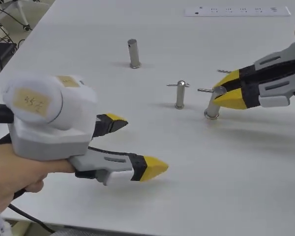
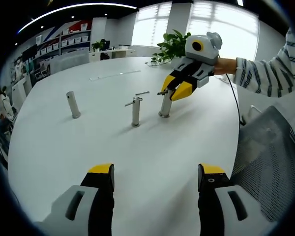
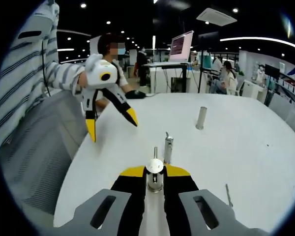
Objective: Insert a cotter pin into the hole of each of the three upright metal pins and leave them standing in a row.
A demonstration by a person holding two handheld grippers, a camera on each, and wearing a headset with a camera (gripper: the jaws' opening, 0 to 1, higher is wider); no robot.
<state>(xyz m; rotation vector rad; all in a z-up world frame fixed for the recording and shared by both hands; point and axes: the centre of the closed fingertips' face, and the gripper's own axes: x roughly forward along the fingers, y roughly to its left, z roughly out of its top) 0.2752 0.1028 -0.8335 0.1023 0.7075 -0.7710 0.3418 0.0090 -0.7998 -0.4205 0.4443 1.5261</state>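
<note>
I have the right gripper [image 1: 219,92] shut on the head of the near pin [image 1: 211,110], which leans over on its base instead of standing straight. In the right gripper view the jaws sit tight on either side of that head. A thin cotter pin [image 1: 204,90] pokes out sideways at the top of it, so I judge the second insertion is in hand, though I cannot tell how far through the hole it sits.

The middle pin [image 1: 180,98] stands upright just beside it with its own cotter [image 1: 176,84] across the top. The far pin [image 1: 133,53] stands well apart, bare. A loose cotter pin [image 1: 224,72] lies on the table [image 1: 226,167] near the right gripper.

My left gripper [image 1: 135,143] hovers low over the near side of the table, jaws wide and holding nothing.

As I read it, one pin is done, one is under way and one is untouched. Next I need to seat this cotter, set the near pin upright and let go gently so it does not topple, then fetch the loose cotter for the far pin
</note>
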